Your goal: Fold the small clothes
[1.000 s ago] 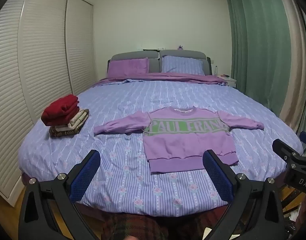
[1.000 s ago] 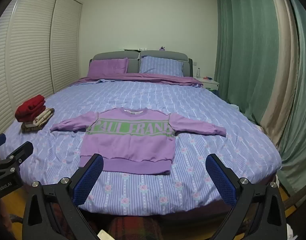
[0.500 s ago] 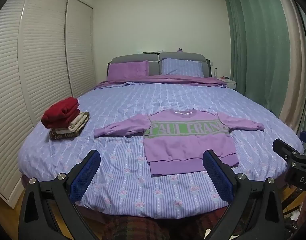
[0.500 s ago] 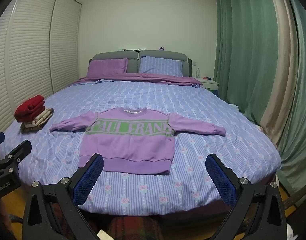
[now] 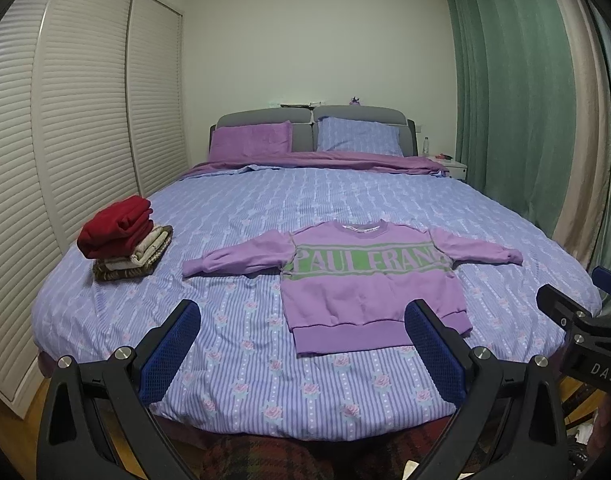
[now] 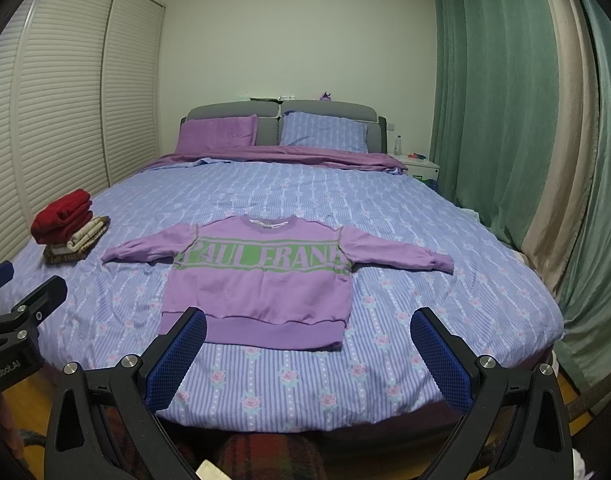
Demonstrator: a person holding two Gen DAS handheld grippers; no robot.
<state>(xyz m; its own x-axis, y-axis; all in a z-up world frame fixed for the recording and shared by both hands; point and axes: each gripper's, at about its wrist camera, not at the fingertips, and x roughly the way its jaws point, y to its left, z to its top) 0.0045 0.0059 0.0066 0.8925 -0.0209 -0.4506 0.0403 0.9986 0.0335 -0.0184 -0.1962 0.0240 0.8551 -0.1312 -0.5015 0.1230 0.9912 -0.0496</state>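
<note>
A small purple sweatshirt (image 5: 365, 292) (image 6: 261, 284) with a green PAUL FRANK band lies flat on the bed, front up, both sleeves spread out sideways, hem toward me. My left gripper (image 5: 301, 320) hovers open at the foot of the bed, short of the hem, with nothing between its blue pads. Beside it my right gripper (image 6: 309, 328) is open too and just as bare, held in front of the hem's right half. In the left wrist view the right gripper's body shows at the right edge; the right wrist view catches the left one at its left edge.
A stack of folded clothes (image 5: 123, 240) (image 6: 67, 228), red on top, sits at the bed's left side. The striped blue bedspread (image 5: 345, 200) has pillows (image 6: 265, 132) at the headboard. Slatted wardrobe doors (image 5: 65, 120) stand left, green curtains (image 6: 505, 100) right, a nightstand (image 6: 419, 166) far right.
Both grippers have risen and drawn back slightly, so the bed and sweatshirt sit a little lower in view. The sweatshirt has not moved and both grippers stay open.
</note>
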